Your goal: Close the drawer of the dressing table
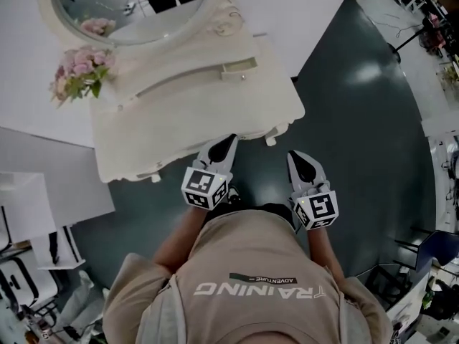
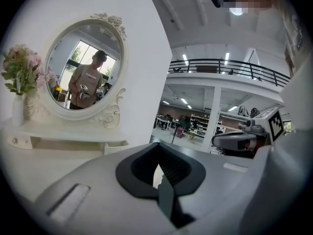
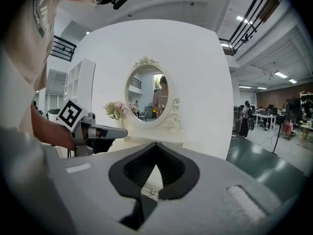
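Dark green floor surrounds the white dressing table, whose small upper drawer appears to stick out, so the closing looks not yet done. The left gripper and right gripper hover near the table's front, well short of the drawer, each with its jaws together on nothing.

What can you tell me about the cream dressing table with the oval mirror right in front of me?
The cream-white dressing table stands against a white wall and looks like painted wood. It carries an oval mirror in a carved, scrolled frame and a pink flower bouquet at its left. On its raised rear shelf, a small drawer at the right end sticks out. The left claw, shut and empty, points at the front edge; whether it touches cannot be told.
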The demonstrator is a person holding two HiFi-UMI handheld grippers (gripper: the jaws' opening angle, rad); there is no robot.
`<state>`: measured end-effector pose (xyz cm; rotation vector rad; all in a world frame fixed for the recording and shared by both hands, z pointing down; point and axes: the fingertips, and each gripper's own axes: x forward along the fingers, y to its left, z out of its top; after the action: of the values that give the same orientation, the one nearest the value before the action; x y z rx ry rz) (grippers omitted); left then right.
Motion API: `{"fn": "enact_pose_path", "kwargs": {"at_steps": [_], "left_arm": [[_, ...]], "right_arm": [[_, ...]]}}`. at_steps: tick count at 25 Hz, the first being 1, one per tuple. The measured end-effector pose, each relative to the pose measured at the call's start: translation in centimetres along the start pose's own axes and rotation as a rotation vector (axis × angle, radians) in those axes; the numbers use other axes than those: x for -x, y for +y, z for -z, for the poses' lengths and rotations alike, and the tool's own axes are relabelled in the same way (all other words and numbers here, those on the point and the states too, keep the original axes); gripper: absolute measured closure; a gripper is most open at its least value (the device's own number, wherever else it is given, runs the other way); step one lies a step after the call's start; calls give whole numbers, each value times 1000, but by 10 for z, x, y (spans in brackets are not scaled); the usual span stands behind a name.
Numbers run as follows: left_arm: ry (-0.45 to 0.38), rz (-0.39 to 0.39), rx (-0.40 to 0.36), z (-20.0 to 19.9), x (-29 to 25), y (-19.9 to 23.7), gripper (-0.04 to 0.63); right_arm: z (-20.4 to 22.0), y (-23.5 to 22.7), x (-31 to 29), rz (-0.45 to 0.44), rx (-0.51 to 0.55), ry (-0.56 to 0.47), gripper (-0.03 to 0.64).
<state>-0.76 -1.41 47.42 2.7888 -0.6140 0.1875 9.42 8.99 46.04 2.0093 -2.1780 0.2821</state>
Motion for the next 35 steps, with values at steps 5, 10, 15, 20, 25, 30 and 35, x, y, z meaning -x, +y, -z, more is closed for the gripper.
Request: {"fn": "enact_pose_path", "kwargs": {"at_steps": [5,10,15,20,25,30,35], "left_arm": [[1,7,22,1,-7,6,580],[29,-51,73,12,-12,28,580],[26,-170,85,7,-23,66,580],[-13,-239,105,-26,-61,96,580],[-37,-303,61,-57,-90,119,580],[-19,-398,95,-58,-97,133,580],[4,-500,113,-54,-88,147,580]], "right_arm": [[4,-2,-16,-13,-7,41,615],[8,-11,-42,-44,44,68,615],[7,-22,-90,-143,43,54,615],[-31,-56,-151,-225,84,-12,615],[-39,-84,-205,-289,94,-6,615],[-35,-101,-242,-374,109,26,615],[-36,-93,-274,-470,109,36,614]]}}
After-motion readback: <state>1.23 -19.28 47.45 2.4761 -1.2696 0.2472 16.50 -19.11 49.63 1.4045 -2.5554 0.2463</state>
